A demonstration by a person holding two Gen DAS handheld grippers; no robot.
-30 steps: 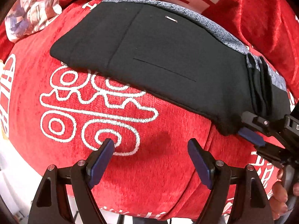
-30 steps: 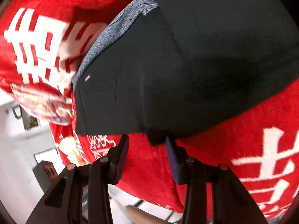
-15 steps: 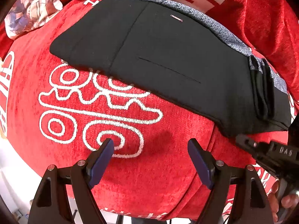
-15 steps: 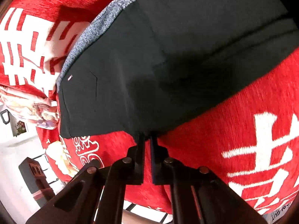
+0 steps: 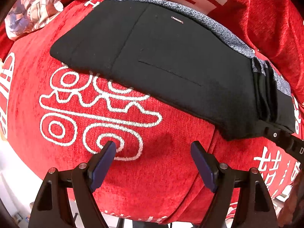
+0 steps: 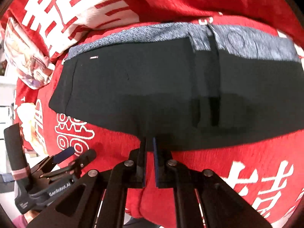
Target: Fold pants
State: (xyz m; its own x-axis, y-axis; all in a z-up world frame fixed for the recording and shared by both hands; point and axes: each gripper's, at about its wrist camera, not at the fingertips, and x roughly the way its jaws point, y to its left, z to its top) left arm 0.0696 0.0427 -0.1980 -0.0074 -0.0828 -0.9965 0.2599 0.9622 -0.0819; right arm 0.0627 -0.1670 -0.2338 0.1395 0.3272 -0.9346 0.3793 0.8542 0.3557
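Observation:
Black pants (image 5: 171,62) with a grey speckled waistband (image 5: 218,28) lie folded on a red cloth (image 5: 133,171) with white patterns. My left gripper (image 5: 153,152) is open and empty, hovering over the red cloth in front of the pants' near edge. My right gripper (image 6: 150,142) is shut at the pants' (image 6: 152,87) near edge, apparently pinching the black fabric. The right gripper's body shows at the far right of the left wrist view (image 5: 285,142). The left gripper shows at the lower left of the right wrist view (image 6: 62,155).
A patterned pale cushion (image 5: 32,9) lies at the far left beyond the pants. Red fabric with large white characters (image 6: 62,9) rises behind the pants. The cloth's front edge (image 5: 133,214) drops off just before my left gripper.
My right gripper closed at the pants' near edge, then swung to face the pants more squarely. The left gripper stayed open and almost still.

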